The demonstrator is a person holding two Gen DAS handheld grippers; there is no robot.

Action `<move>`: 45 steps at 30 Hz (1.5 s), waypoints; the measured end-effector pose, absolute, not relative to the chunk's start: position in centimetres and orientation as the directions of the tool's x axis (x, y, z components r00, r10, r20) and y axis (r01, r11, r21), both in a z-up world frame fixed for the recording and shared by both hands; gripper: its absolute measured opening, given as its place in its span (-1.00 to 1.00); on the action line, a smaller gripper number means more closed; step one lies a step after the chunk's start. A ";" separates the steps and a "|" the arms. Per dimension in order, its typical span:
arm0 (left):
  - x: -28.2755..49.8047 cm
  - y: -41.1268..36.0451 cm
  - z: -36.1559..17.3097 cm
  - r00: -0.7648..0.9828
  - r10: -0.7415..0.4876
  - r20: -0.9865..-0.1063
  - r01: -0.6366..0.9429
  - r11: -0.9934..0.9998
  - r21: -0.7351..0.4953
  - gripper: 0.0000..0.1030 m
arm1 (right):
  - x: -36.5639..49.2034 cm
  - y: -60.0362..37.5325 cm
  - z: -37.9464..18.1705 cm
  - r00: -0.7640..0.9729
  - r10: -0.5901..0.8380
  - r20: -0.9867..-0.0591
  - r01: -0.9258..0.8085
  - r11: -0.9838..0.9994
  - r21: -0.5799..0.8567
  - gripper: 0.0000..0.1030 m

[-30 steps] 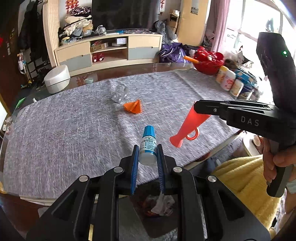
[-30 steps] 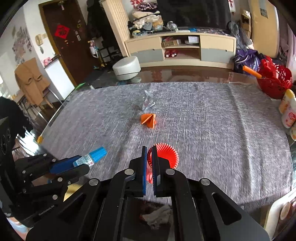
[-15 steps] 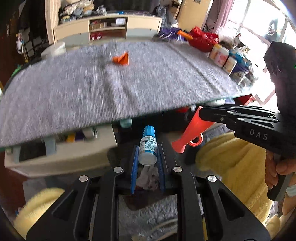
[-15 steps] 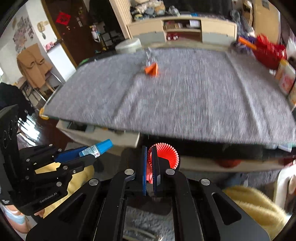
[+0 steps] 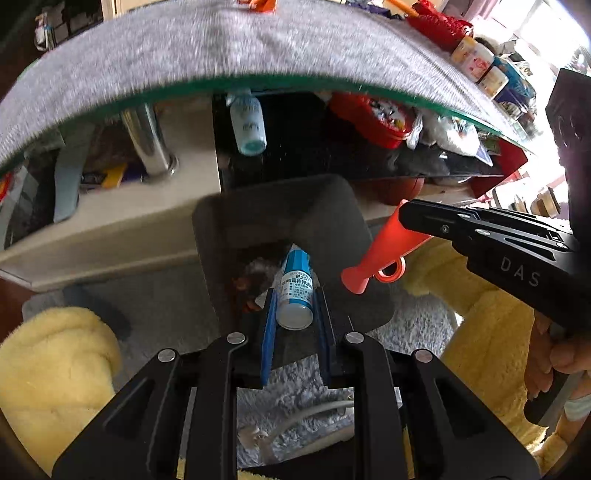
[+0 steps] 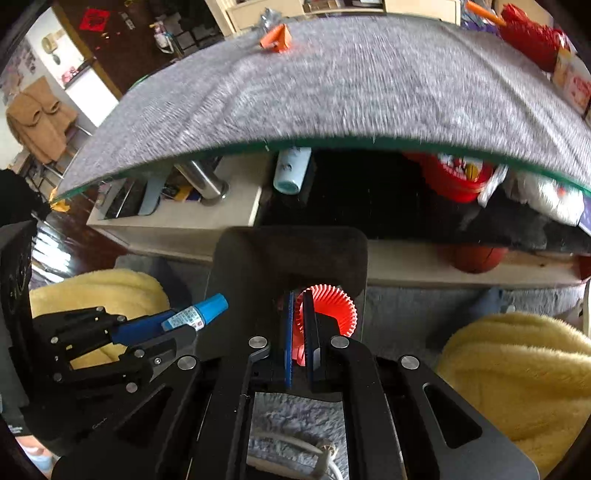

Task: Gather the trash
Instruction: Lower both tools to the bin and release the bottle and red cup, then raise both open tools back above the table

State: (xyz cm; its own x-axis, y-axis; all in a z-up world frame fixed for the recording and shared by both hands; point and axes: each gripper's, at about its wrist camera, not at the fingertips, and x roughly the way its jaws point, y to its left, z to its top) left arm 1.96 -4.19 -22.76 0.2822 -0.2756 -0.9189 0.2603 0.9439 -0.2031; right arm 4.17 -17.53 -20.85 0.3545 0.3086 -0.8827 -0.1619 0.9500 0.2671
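My left gripper (image 5: 294, 306) is shut on a small white bottle with a blue cap (image 5: 295, 291), held over a dark grey trash bin (image 5: 325, 210) on the floor. My right gripper (image 6: 300, 321) is shut on a red pleated paper cone (image 6: 332, 306), over the same bin (image 6: 291, 247). The red cone also shows in the left wrist view (image 5: 376, 254), to the right of the bottle. The bottle shows in the right wrist view (image 6: 195, 317), at left. An orange paper scrap (image 6: 275, 37) and a clear wrapper (image 6: 267, 16) lie far back on the table.
The grey-clothed table (image 6: 351, 85) has a glass edge just beyond the bin. Under it are a pale blue bottle (image 5: 248, 125), a red tub (image 5: 373, 114) and a basketball (image 6: 474, 258). Yellow fuzzy cushions (image 6: 517, 373) flank the bin. A white cable (image 6: 295, 443) lies on the rug.
Both grippers have dropped from above the tabletop to below its edge, over the bin on the floor. Each keeps hold of its item.
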 end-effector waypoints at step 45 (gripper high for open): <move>9.6 1.3 -14.4 0.463 -0.185 -0.867 0.186 0.976 -0.109 0.83 | 14.2 -20.8 -12.8 0.517 0.260 -0.816 -0.103 0.965 0.243 0.90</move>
